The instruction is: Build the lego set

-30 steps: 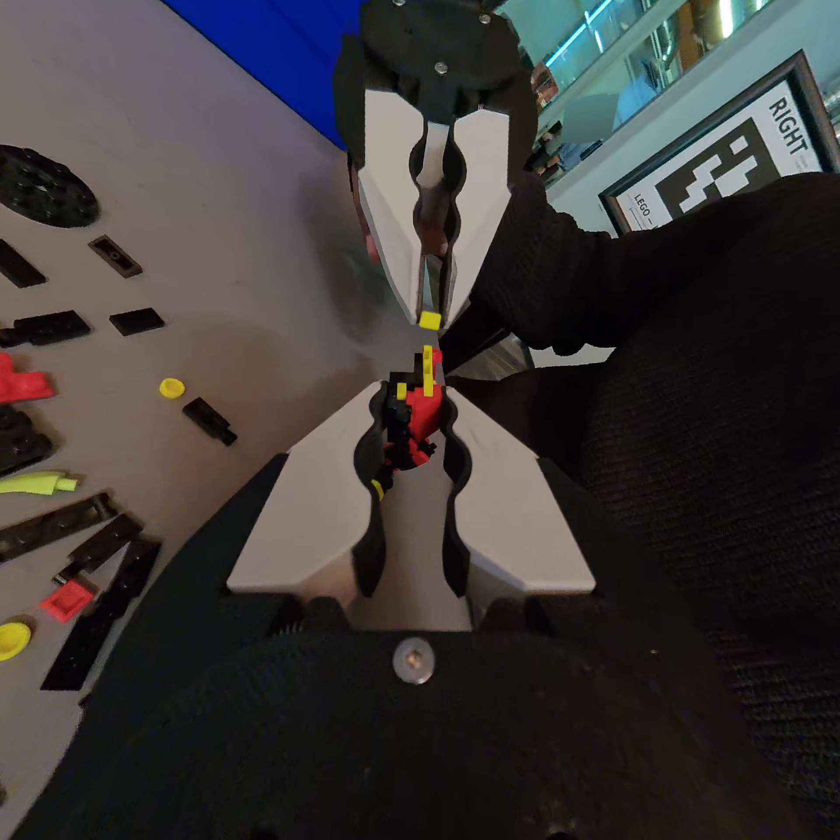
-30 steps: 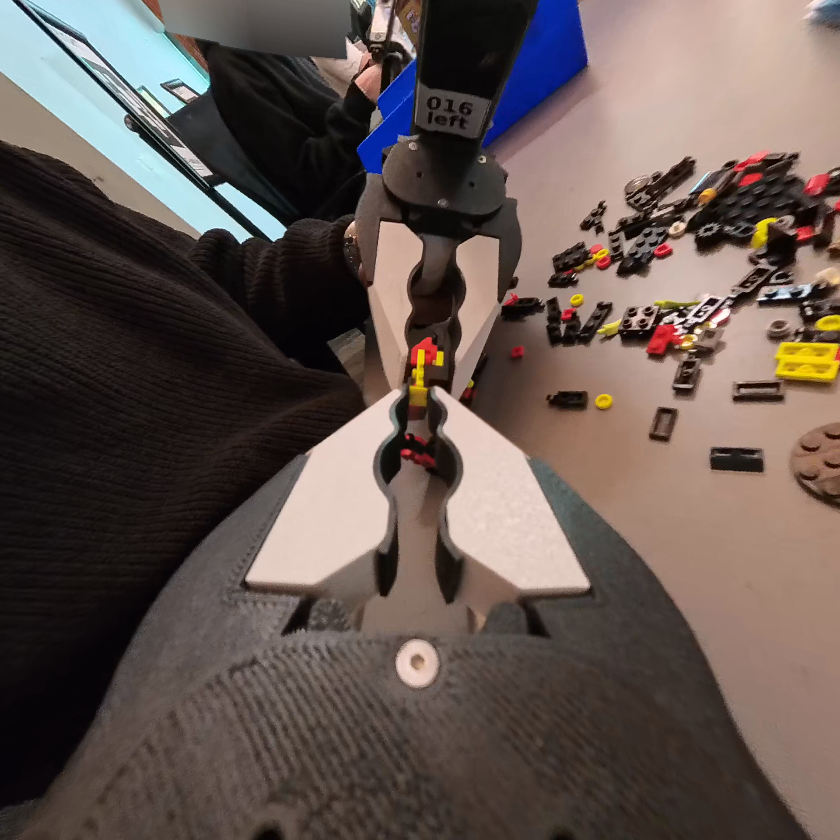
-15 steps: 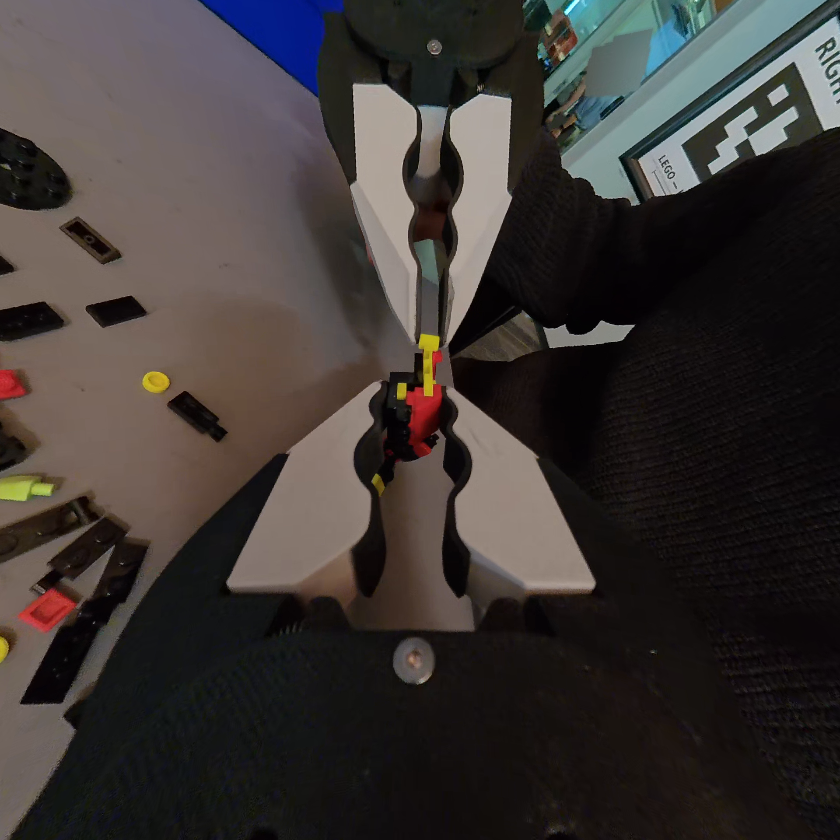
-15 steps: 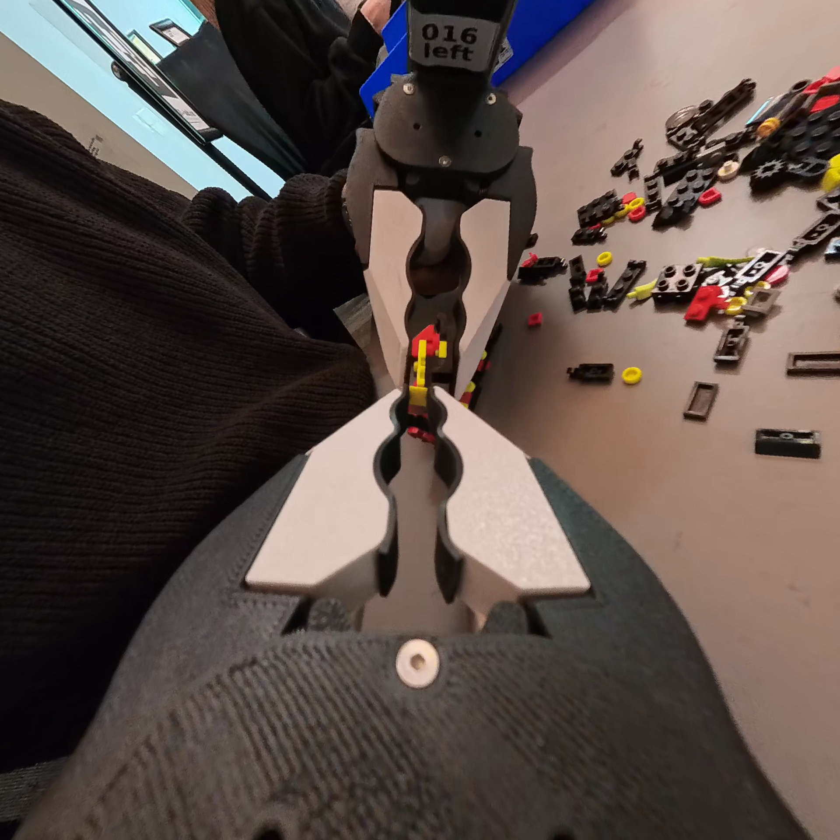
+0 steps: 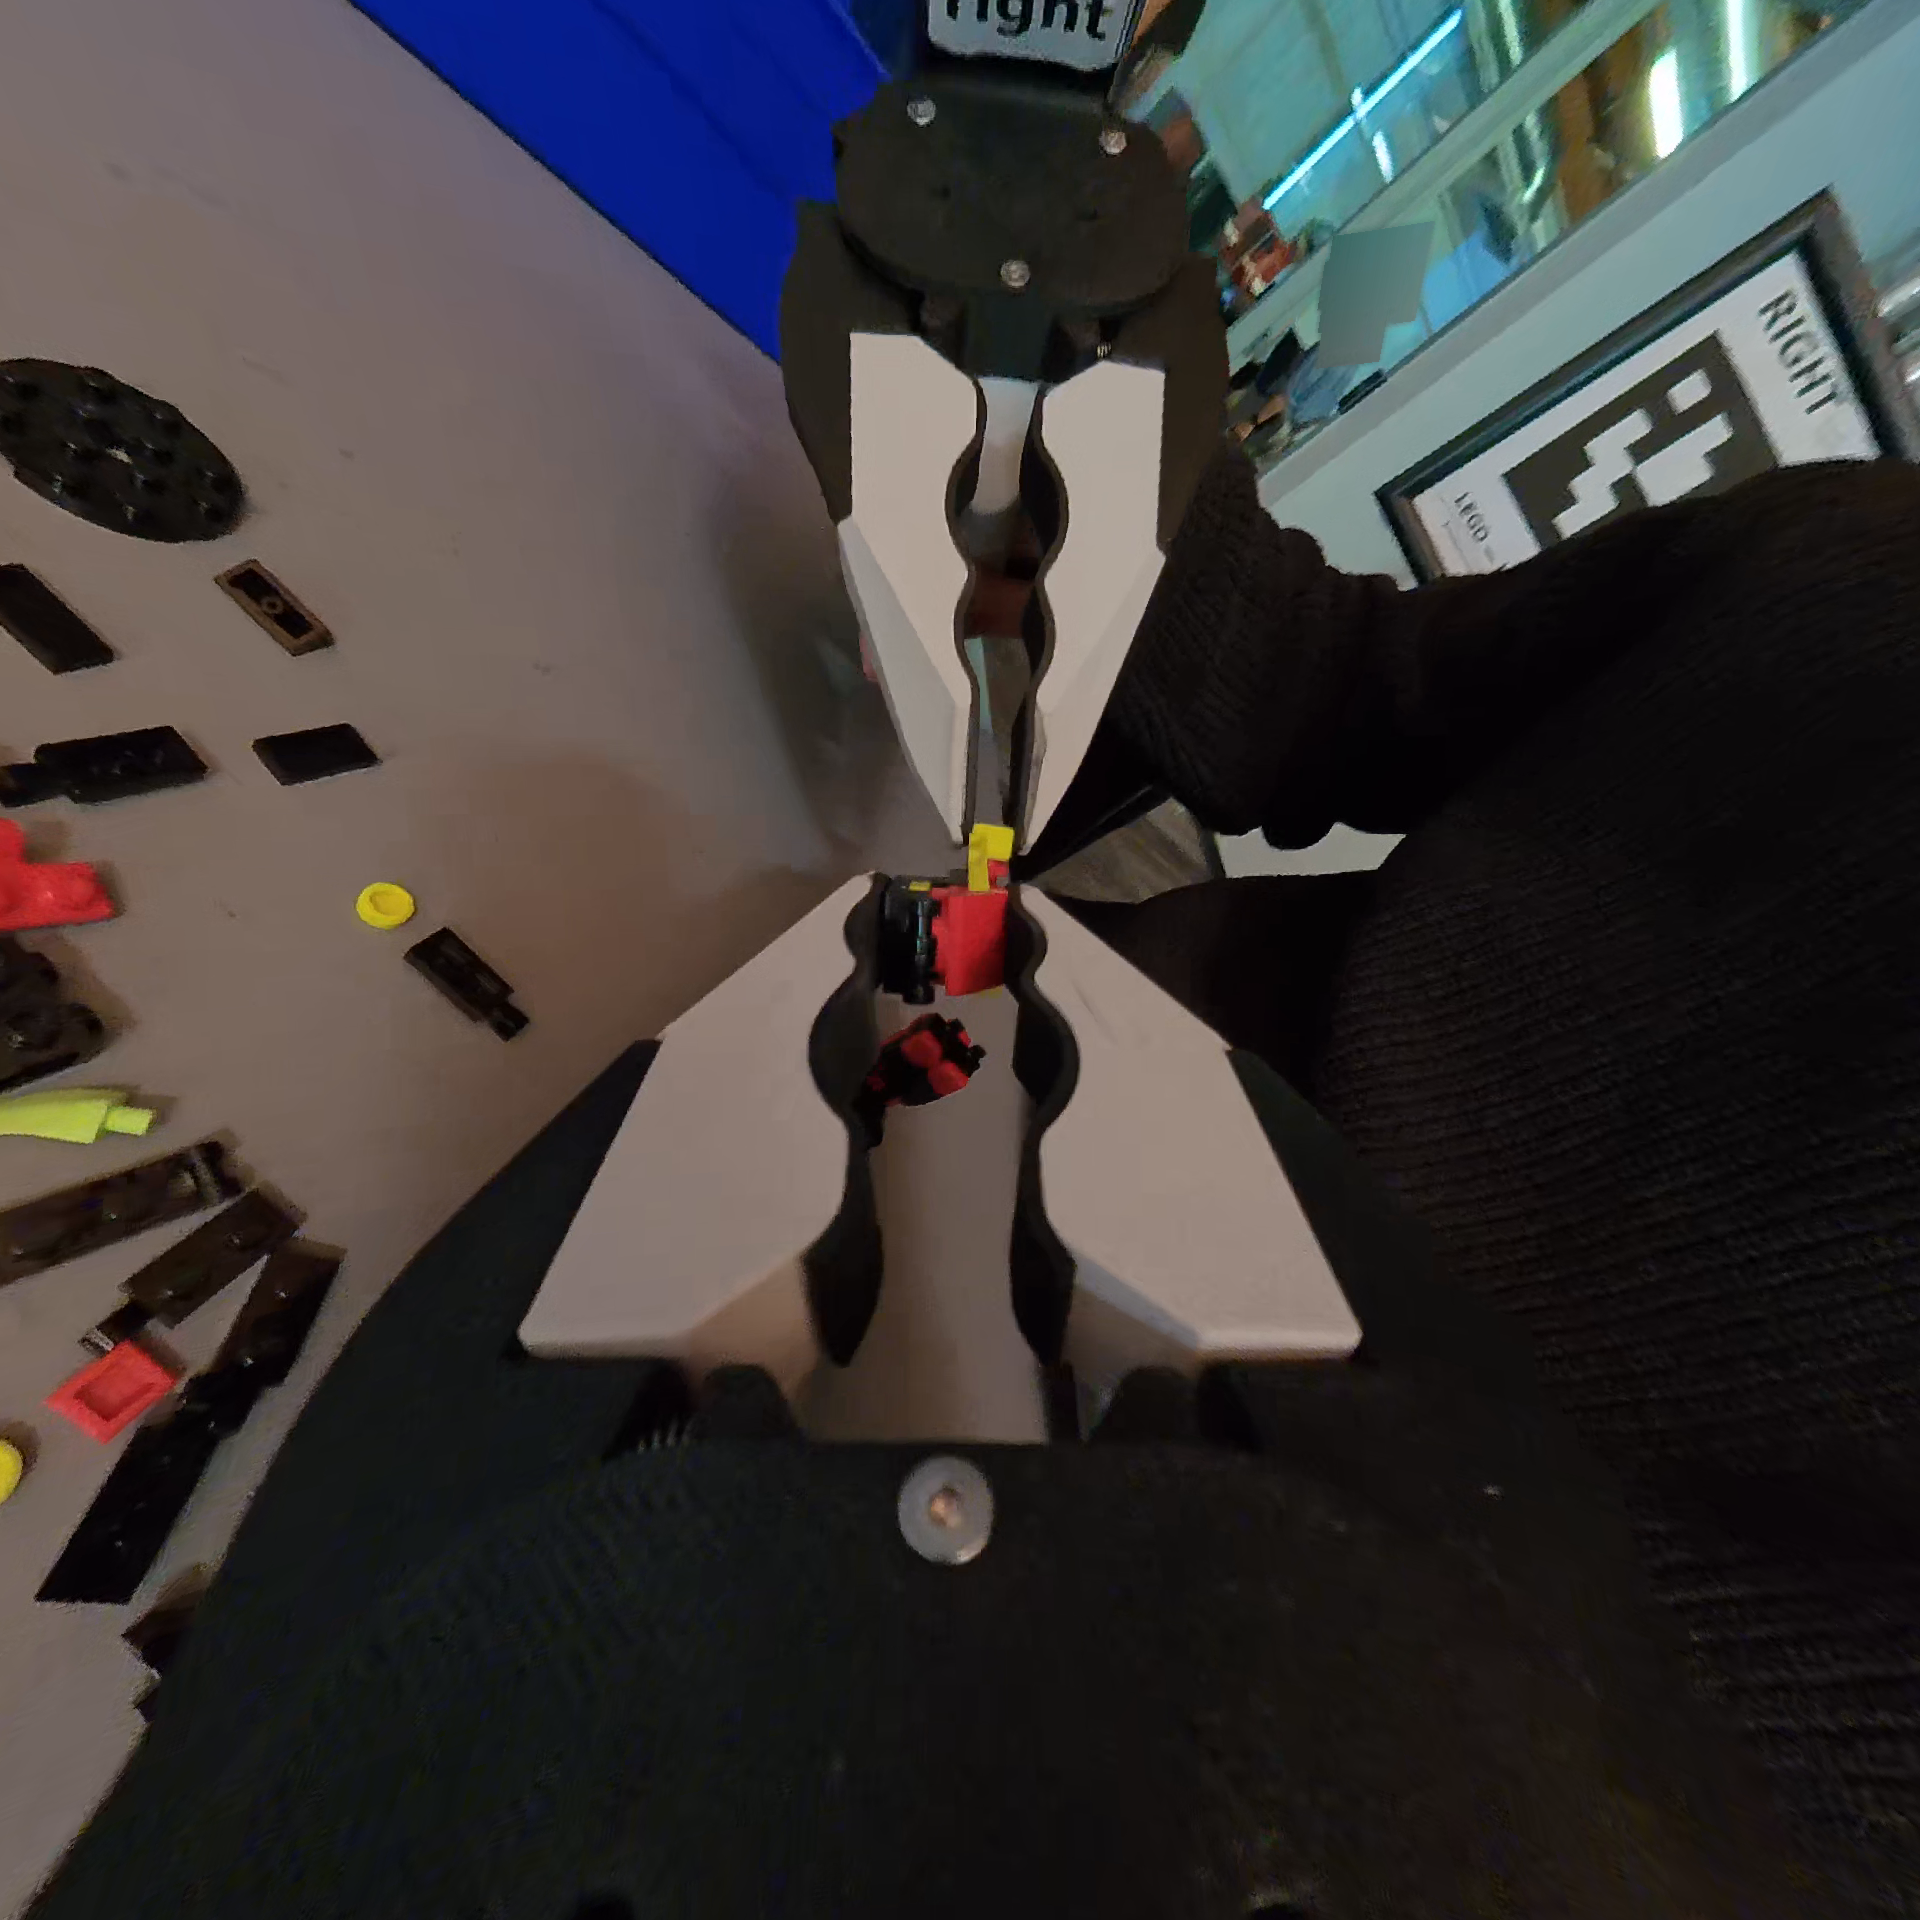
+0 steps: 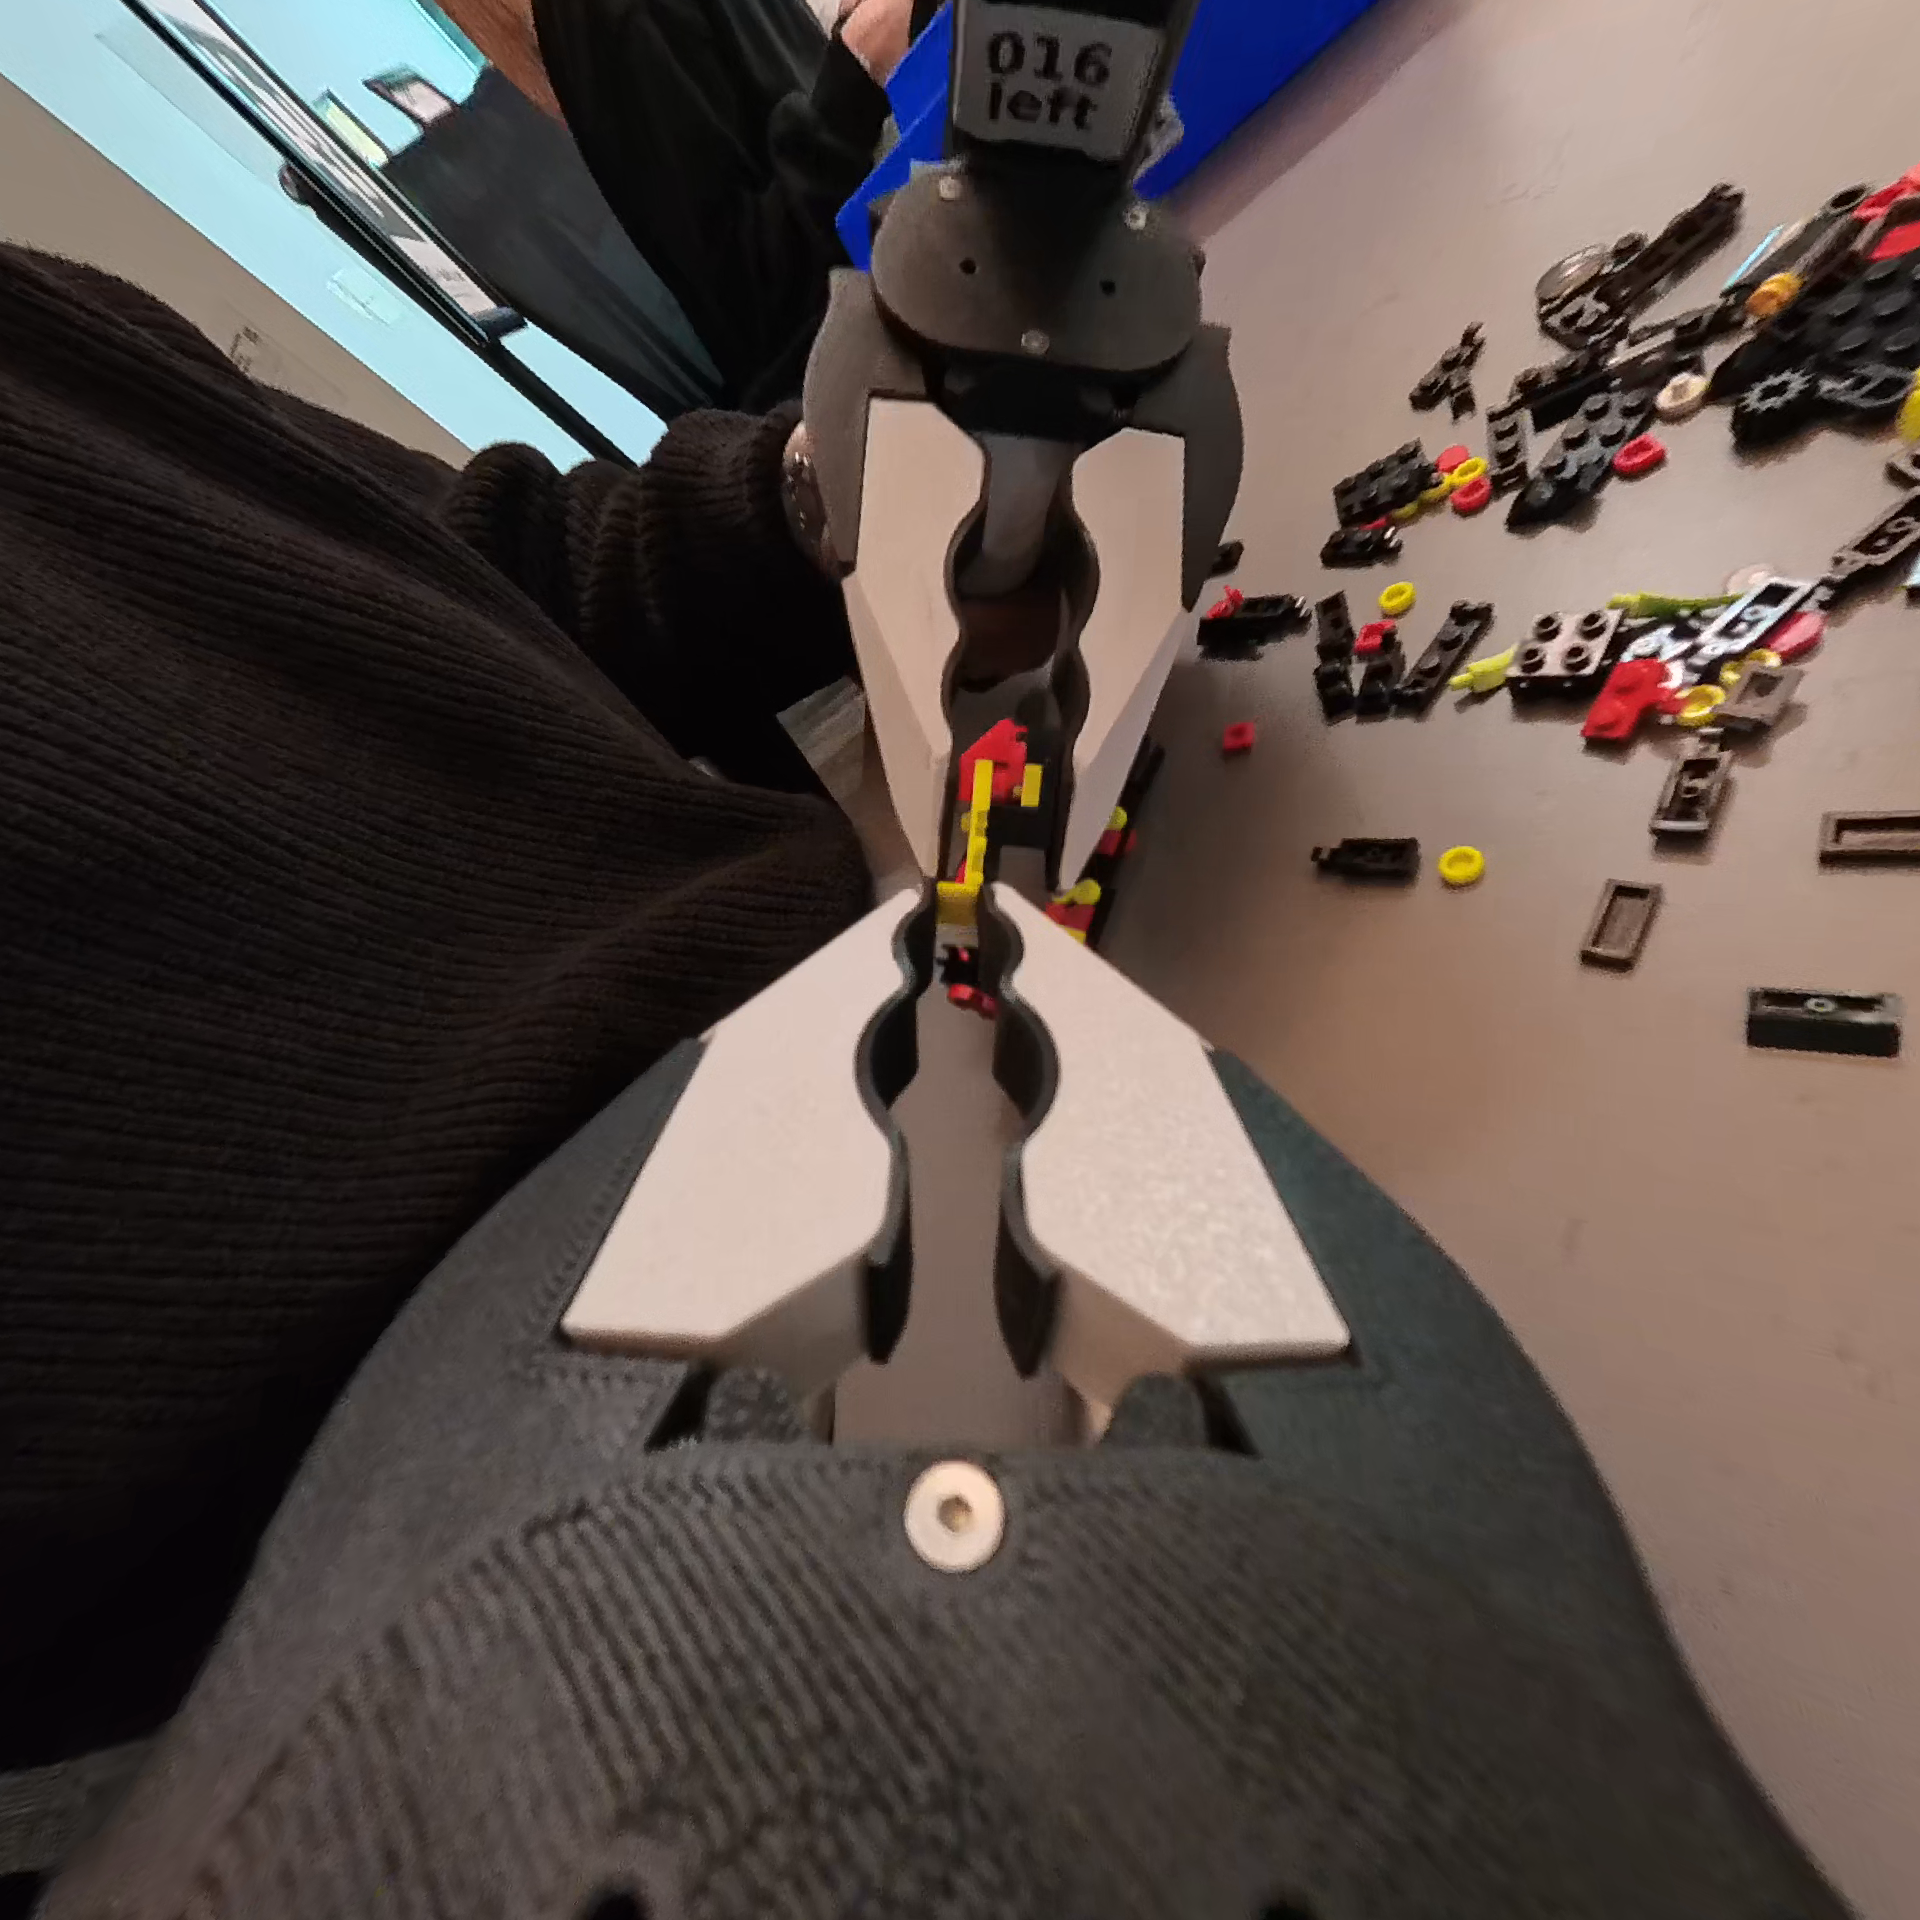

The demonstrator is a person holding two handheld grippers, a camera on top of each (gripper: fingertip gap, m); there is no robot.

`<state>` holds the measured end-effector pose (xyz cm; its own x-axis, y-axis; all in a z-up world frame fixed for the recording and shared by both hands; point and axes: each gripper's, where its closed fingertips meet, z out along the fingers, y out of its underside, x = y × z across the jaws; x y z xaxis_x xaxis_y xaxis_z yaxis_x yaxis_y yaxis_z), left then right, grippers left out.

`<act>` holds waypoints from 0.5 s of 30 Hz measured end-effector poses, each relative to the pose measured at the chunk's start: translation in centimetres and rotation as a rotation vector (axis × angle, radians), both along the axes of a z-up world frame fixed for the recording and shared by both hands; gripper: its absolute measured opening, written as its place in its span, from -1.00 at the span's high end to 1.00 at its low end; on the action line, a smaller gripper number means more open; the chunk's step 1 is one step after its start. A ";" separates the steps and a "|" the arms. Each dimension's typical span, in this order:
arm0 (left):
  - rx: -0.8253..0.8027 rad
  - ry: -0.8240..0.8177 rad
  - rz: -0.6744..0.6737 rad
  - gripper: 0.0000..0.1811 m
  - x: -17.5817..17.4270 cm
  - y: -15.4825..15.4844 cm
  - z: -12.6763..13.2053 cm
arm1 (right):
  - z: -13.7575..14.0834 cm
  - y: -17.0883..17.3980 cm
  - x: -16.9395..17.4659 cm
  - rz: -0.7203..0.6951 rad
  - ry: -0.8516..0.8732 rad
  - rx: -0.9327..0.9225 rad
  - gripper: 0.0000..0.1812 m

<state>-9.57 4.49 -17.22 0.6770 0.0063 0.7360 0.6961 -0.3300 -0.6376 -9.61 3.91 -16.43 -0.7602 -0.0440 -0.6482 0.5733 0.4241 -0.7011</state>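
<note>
My left gripper (image 5: 940, 888) is shut on a small red and black lego assembly (image 5: 971, 935), held above the grey table (image 5: 540, 540). My right gripper (image 5: 994, 831) faces it tip to tip and is shut on a small yellow piece (image 5: 987, 844) that touches the top of the assembly. In the right wrist view my right gripper (image 6: 956, 894) pinches the yellow piece (image 6: 954, 900). Beyond it the left gripper (image 6: 992, 868) holds the assembly (image 6: 992, 758), which has a thin yellow strip. A red and black bit (image 5: 920, 1070) shows lower in the gap; I cannot tell if it is attached.
Several loose black, red and yellow lego pieces (image 6: 1558, 644) lie spread over the table, among them a yellow ring (image 5: 384, 904) and a round black plate (image 5: 114, 452). A blue bin (image 5: 665, 135) stands at the far edge. A person's black sleeves (image 5: 1558, 935) are close beside both grippers. Less than 4 cm separates the two grippers' tips.
The right gripper has closed the gap and its yellow piece now touches the assembly. The assembly shows a flatter red face in the left wrist view, and both grippers shifted slightly over the table.
</note>
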 end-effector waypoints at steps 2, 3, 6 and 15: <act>0.011 -0.011 0.017 0.81 -0.3 -0.1 0.1 | 0.2 -0.1 -0.4 -0.026 -0.001 -0.014 0.94; 0.019 -0.017 0.022 0.81 -0.4 -0.1 0.3 | 0.3 -0.1 -0.7 -0.044 0.006 -0.020 0.90; 0.065 -0.054 0.031 0.82 -0.5 0.0 0.9 | 0.6 -0.1 -1.1 -0.065 0.034 -0.033 0.77; 0.116 -0.102 0.065 0.82 -1.2 -0.3 1.5 | 2.0 0.4 -2.5 -0.135 0.109 -0.097 0.85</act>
